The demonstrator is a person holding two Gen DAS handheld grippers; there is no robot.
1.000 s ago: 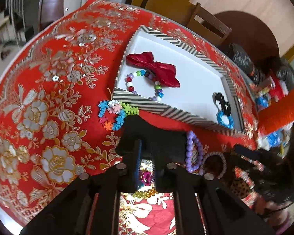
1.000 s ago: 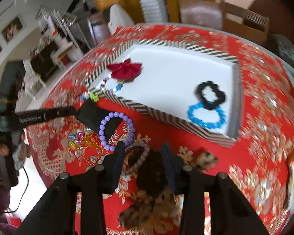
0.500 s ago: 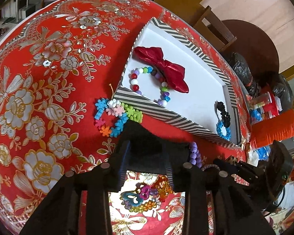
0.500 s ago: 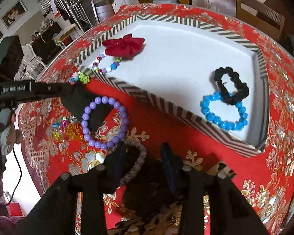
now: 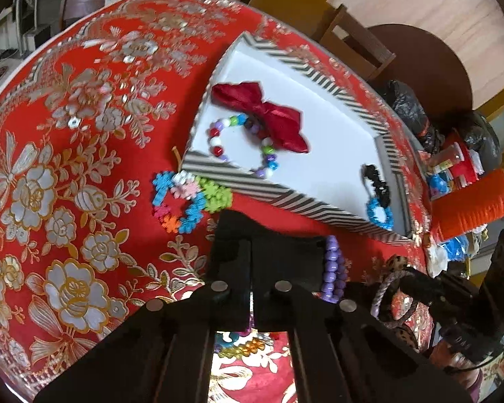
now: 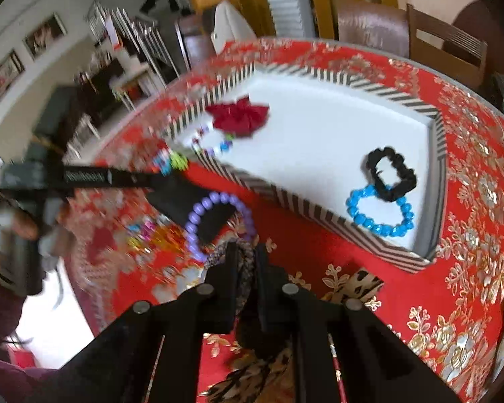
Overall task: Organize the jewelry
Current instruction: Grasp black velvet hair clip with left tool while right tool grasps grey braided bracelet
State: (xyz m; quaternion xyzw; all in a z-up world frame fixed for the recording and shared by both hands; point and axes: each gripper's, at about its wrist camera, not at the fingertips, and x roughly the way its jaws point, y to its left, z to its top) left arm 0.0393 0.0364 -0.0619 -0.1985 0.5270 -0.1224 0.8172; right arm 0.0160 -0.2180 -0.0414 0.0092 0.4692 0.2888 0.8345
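Left wrist view:
- Left gripper (image 5: 252,262) points across the tablecloth (image 5: 67,168) toward the striped tray (image 5: 285,198). Its fingers (image 5: 230,252) are pressed nearly together, only a thin slit between them; nothing visible in the slit.
- The fingertips sit short of the tray's near wall. A colourful bead bracelet (image 5: 242,344) lies on the cloth beneath the gripper body, partly hidden.
- A snowflake-bead bracelet (image 5: 188,201) lies on the cloth touching the tray's near left corner.
- Inside the tray, left end: a red bow (image 5: 262,114) overlapping a multicolour bead bracelet (image 5: 242,146). Right end: a black scrunchie (image 5: 376,181) over a blue bead bracelet (image 5: 379,213).
- A purple bead bracelet (image 5: 334,268) lies just right of the left fingers. Farther right, the right gripper (image 5: 406,282) holds a braided cord bracelet (image 5: 384,294).

Right wrist view:
- Right gripper (image 6: 245,262) is angled down toward the table's near edge, fingers (image 6: 230,268) pinching the braided cord bracelet (image 6: 242,262), which loops out past the fingertips.
- The purple bead bracelet (image 6: 215,221) lies on the cloth right by the fingertips, between them and the tray's (image 6: 319,208) near wall.
- A leopard-print scrunchie (image 6: 359,285) lies just right of the gripper; more leopard fabric under the gripper body.
- The left gripper (image 6: 184,198) reaches in from the left, blurred, its tips near the purple bracelet; finger gap not readable here.
- The black scrunchie (image 6: 391,173) and blue bracelet (image 6: 379,215) sit at the tray's near right corner, the bow (image 6: 240,117) at its left end.
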